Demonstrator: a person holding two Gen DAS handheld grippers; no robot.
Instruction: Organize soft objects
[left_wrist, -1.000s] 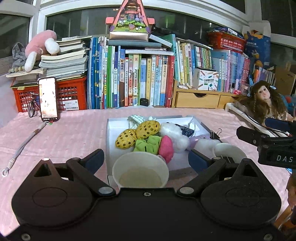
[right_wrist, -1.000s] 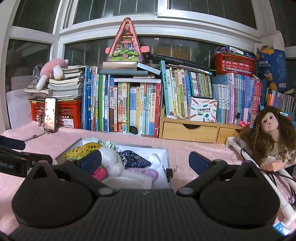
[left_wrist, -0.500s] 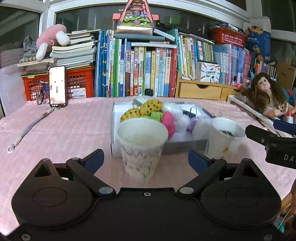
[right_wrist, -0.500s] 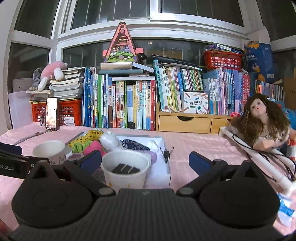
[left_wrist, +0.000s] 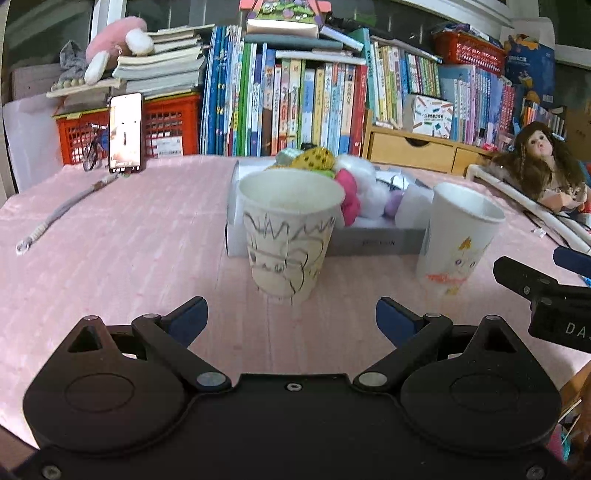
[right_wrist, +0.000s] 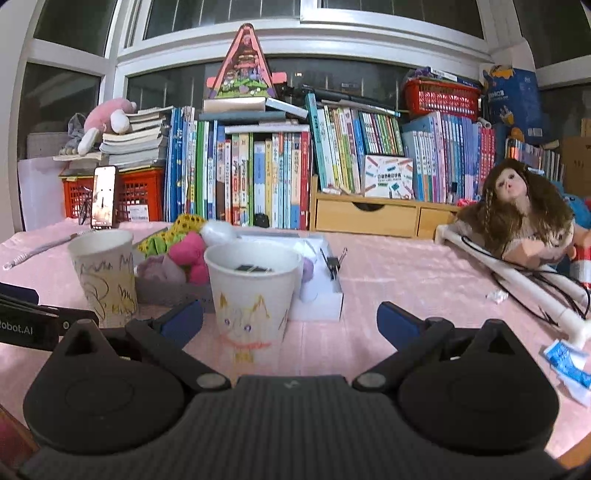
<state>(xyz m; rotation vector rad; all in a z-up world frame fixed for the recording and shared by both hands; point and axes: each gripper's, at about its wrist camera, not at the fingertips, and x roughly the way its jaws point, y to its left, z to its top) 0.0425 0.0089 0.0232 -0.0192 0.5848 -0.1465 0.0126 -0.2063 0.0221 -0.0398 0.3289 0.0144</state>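
Two paper cups stand on the pink table in front of a shallow white box (left_wrist: 373, 242) of soft toys. The scribbled cup (left_wrist: 290, 230) sits just ahead of my open left gripper (left_wrist: 291, 319), a short gap away. The cup with a drawn face (right_wrist: 251, 295) stands near my open right gripper (right_wrist: 290, 321), close to its left finger, and holds dark binder clips (right_wrist: 253, 268). In the box lie a pink pom-pom (left_wrist: 349, 195), a yellow dotted pouch (left_wrist: 314, 158), white fluff (left_wrist: 364, 175) and a green piece (right_wrist: 157, 243). Nothing is between either gripper's fingers.
A wall of books (right_wrist: 258, 173) and a wooden drawer unit (right_wrist: 369, 218) close off the back. A phone (left_wrist: 125, 133) leans on a red crate. A doll (right_wrist: 524, 214) and white pipe (right_wrist: 517, 273) lie at right. A cord (left_wrist: 62, 214) trails at left.
Both grippers pulled back and dropped lower, so the cups went from seen from above to standing in full side view farther ahead. Both stayed open.
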